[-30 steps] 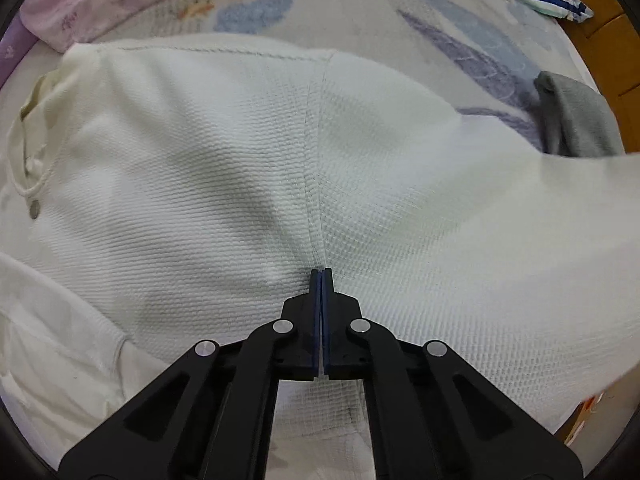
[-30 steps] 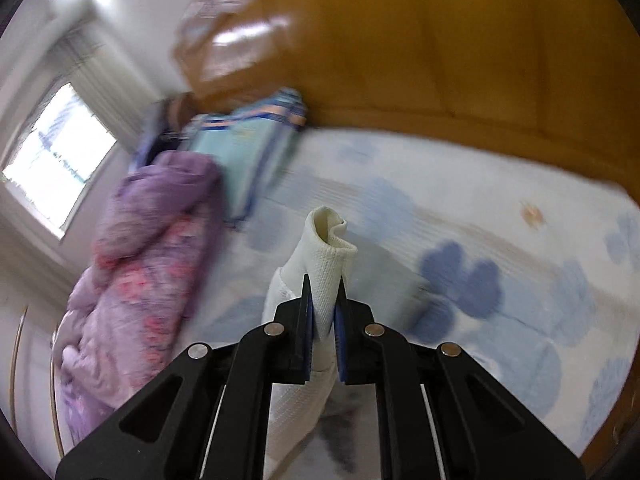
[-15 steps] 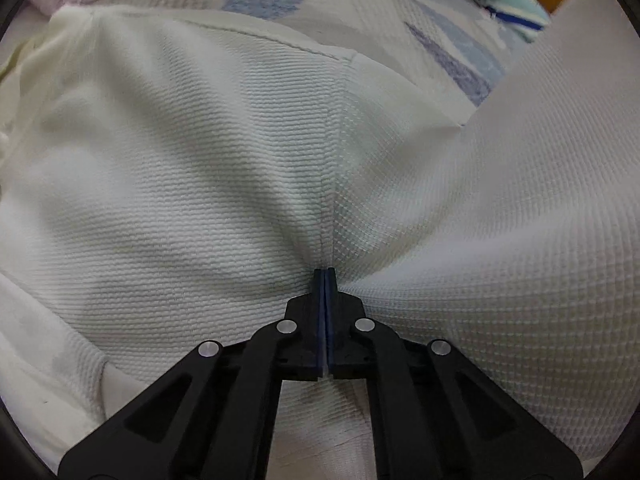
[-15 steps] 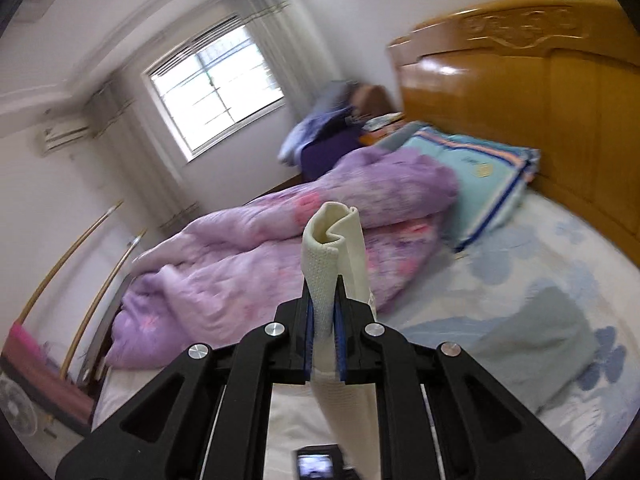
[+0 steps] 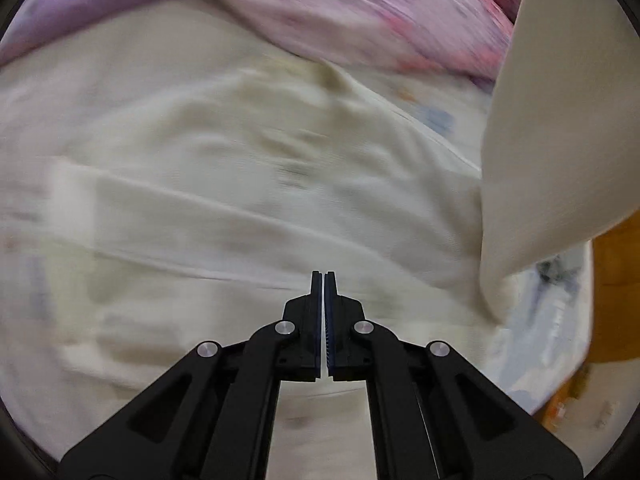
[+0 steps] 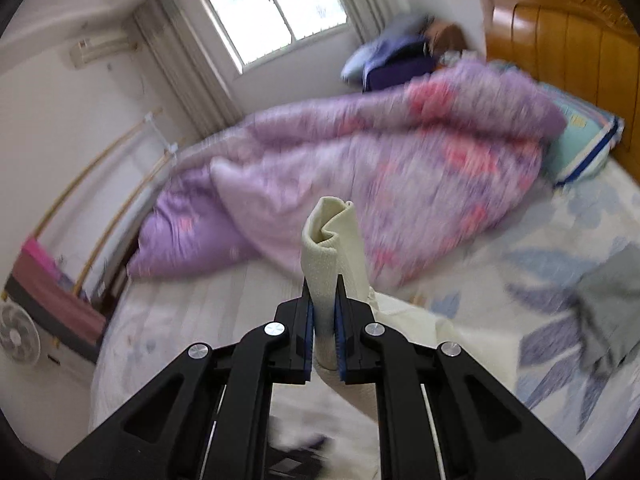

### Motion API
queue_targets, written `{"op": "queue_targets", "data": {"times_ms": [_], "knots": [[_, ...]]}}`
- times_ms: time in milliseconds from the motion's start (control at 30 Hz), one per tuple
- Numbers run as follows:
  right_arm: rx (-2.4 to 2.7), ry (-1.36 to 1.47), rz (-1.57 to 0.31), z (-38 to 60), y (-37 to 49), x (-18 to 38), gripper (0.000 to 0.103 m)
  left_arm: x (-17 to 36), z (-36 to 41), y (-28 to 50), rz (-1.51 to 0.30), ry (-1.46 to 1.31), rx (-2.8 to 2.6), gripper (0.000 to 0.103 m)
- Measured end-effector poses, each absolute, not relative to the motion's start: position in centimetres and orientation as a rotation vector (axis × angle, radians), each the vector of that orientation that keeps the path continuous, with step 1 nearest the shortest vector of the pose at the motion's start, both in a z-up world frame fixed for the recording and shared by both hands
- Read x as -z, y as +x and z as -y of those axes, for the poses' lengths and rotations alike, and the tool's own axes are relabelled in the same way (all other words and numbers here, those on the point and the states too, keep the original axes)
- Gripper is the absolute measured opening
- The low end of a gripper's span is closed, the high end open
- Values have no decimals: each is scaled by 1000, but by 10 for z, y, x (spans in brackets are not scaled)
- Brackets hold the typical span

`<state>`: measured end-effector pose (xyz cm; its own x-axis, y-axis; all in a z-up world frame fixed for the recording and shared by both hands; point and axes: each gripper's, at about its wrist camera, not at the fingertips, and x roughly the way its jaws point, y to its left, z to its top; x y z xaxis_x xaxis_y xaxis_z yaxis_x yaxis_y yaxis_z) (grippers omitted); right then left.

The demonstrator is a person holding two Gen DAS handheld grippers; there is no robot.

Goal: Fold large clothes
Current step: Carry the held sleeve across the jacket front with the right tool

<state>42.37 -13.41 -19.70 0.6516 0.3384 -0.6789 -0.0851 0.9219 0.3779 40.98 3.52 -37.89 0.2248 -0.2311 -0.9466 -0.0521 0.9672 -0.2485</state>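
A cream knitted garment [image 5: 224, 184] lies spread on the bed, blurred in the left wrist view. My left gripper [image 5: 323, 274] hovers above it, shut, with only a sliver between the pads and no cloth in them. At the right of that view a lifted cream sleeve [image 5: 560, 140] hangs as a broad band. My right gripper [image 6: 323, 280] is shut on that sleeve's cuff [image 6: 332, 232], which sticks up folded past the fingertips. The rest of the garment [image 6: 408, 320] trails down below and to the right of the jaws.
A purple-pink quilt [image 6: 380, 168] is heaped across the far side of the bed. A teal pillow [image 6: 580, 144] rests against the wooden headboard [image 6: 560, 40]. A grey garment [image 6: 616, 292] lies at the right on the floral sheet [image 6: 168, 320]. A fan [image 6: 18, 338] stands beside the bed.
My left gripper has left the garment's seam, risen and swung towards the quilt. My right gripper, still holding the cuff, has swept from the headboard side round to face the quilt and window.
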Motion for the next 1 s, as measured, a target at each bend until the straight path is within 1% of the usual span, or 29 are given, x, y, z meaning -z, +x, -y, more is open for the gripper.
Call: {"op": "queue_targets", "data": {"times_ms": [100, 167, 200, 233, 267, 300, 333, 367, 400, 433, 467, 533, 600, 633, 667, 800, 833, 867, 900, 933, 967, 1000], "knots": [[-250, 312, -953, 95, 413, 252, 8, 362, -91, 389, -1317, -244, 16, 4], [-253, 274, -1018, 68, 406, 293, 9, 361, -126, 384, -1301, -238, -42, 4], [-290, 235, -1083, 52, 405, 319, 10, 362, -139, 379, -1298, -242, -71, 4], [-325, 226, -1129, 44, 403, 334, 15, 365, -151, 373, -1301, -255, -104, 4], [-403, 231, -1245, 30, 405, 364, 19, 368, -162, 371, -1305, -266, -120, 4], [-435, 250, -1349, 22, 406, 387, 36, 374, -173, 367, -1318, -286, -146, 4], [-412, 282, -1410, 23, 405, 405, 60, 381, -177, 365, -1327, -299, -161, 4], [-378, 303, -1428, 28, 404, 411, 68, 388, -182, 362, -1345, -319, -181, 5], [-342, 323, -1439, 37, 403, 416, 73, 394, -184, 360, -1365, -345, -192, 7], [-313, 355, -1435, 54, 403, 417, 73, 400, -182, 360, -1374, -369, -189, 15], [-289, 376, -1423, 69, 402, 416, 73, 406, -181, 358, -1385, -413, -171, 33], [-200, 398, -1403, 109, 396, 413, 77, 417, -171, 357, -1404, -452, -124, 53], [-139, 424, -1403, 142, 385, 412, 78, 426, -159, 361, -1413, -433, -106, 60], [-108, 443, -1406, 160, 379, 412, 78, 433, -153, 363, -1424, -439, -98, 71], [-73, 475, -1411, 181, 372, 413, 78, 443, -148, 367, -1441, -467, -89, 73], [71, 562, -1495, 241, 350, 437, 78, 479, -135, 381, -1452, -606, -72, 72], [108, 584, -1515, 252, 344, 446, 78, 488, -133, 385, -1447, -620, -91, 63], [112, 614, -1508, 258, 341, 451, 78, 496, -132, 386, -1450, -622, -113, 44], [111, 650, -1497, 264, 340, 455, 78, 500, -132, 388, -1452, -618, -137, 38], [119, 712, -1477, 271, 339, 460, 78, 499, -134, 390, -1430, -633, -139, 25], [126, 759, -1457, 277, 337, 462, 78, 498, -135, 391, -1416, -640, -140, 20], [141, 837, -1425, 285, 336, 465, 78, 496, -137, 391, -1412, -629, -158, 10]]}}
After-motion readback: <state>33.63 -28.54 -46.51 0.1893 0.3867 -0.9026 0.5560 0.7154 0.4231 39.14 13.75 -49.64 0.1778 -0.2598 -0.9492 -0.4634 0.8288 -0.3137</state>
